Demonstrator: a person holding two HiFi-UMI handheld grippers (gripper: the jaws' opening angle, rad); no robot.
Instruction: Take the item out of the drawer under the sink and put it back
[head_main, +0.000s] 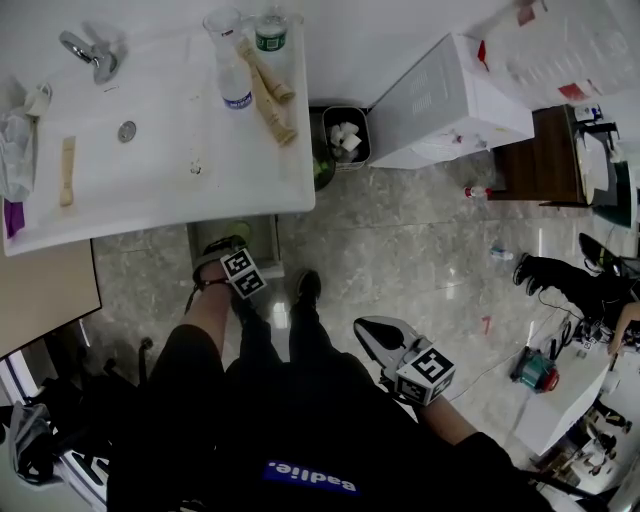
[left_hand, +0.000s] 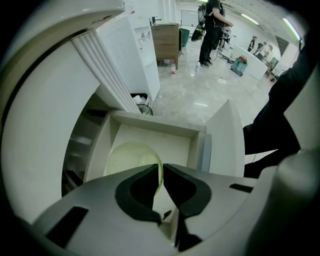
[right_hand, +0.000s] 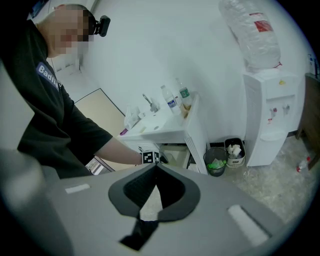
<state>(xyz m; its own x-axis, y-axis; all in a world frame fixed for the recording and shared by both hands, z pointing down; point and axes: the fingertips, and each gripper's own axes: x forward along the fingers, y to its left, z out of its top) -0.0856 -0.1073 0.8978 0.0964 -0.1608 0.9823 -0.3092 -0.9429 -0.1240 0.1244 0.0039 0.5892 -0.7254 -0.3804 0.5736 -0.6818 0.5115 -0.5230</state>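
Note:
The drawer (left_hand: 150, 131) under the white sink counter (head_main: 250, 150) is pulled open. A pale green bowl (left_hand: 131, 156) lies inside it, tilted. My left gripper (left_hand: 161, 175) reaches down into the drawer and is shut on the bowl's right rim, which passes between the two dark pads. From the head view the left gripper (head_main: 228, 252) sits just below the counter's front edge, over the drawer (head_main: 265, 232). My right gripper (head_main: 365, 328) hangs apart over the floor at the person's right side; its jaws (right_hand: 156, 166) are shut with nothing between them.
Bottles (head_main: 236, 82), a faucet (head_main: 92, 55) and a rag stand on the counter. A small trash bin (head_main: 340, 135) and a white water dispenser (head_main: 450, 100) stand to the right of the sink. A wooden cabinet (head_main: 540, 160) is farther right on the tiled floor.

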